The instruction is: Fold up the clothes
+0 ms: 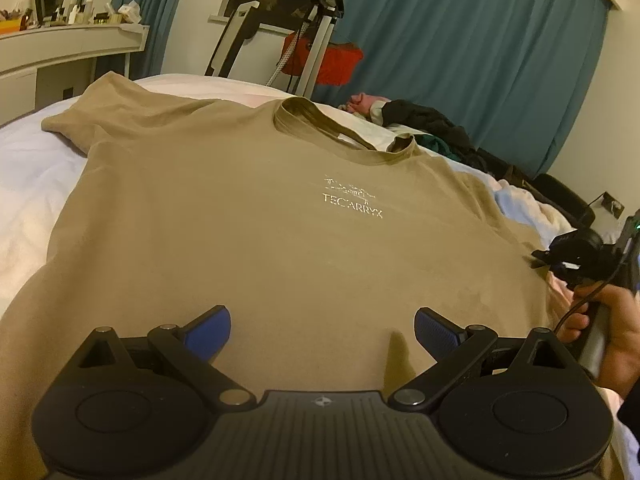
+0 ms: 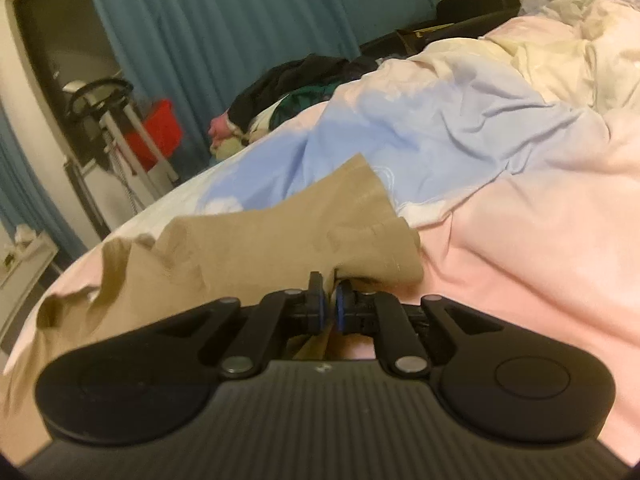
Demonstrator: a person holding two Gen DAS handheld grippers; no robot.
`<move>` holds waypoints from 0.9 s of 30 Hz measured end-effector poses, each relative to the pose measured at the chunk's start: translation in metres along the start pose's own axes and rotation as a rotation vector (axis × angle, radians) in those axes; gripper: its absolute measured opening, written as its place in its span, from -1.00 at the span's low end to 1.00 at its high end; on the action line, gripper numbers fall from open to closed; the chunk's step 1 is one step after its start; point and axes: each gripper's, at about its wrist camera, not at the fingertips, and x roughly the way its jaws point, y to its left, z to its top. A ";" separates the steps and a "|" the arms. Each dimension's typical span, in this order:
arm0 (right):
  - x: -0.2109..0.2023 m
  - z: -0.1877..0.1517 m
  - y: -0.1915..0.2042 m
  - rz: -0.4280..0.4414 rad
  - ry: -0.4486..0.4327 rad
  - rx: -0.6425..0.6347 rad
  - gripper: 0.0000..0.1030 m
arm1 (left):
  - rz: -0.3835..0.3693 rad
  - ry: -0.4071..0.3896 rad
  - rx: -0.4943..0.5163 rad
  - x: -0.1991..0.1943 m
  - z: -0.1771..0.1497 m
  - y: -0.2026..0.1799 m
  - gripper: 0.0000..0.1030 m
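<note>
- Tan T-shirt (image 1: 248, 216) lies front side up across a bed (image 1: 24, 184), collar toward the far side, with a pale printed emblem and lettering on the chest.
- Its neckband is folded over on itself, showing a darker inner side.
- One short sleeve (image 1: 92, 108) is spread out flat to the left on the white cover; the cloth is mostly smooth, with soft creases near the hem.
- In the right wrist view the shirt's other edge is bunched and rippled against pink and blue bedding (image 2: 440, 128).
- Left gripper (image 1: 322, 330) hovers over the lower part of the shirt, its blue pads spread wide with nothing between them.
- Right gripper (image 2: 329, 300), held by a hand (image 1: 612, 332), has its pads pressed together, pinching a fold of the tan cloth at the shirt's edge.
- Dark clothes (image 1: 436, 128) are heaped farther along the bed.
</note>
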 end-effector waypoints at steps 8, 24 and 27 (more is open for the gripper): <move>-0.115 -0.009 0.016 0.056 -0.002 -0.092 0.42 | -0.014 0.005 0.013 -0.015 0.000 -0.009 0.92; -0.355 -0.055 0.010 0.183 -0.092 -0.031 0.42 | -0.329 0.064 0.205 -0.120 -0.048 -0.087 0.86; -0.369 -0.056 -0.009 0.189 -0.114 0.025 0.43 | -0.436 0.088 0.277 -0.130 -0.065 -0.109 0.80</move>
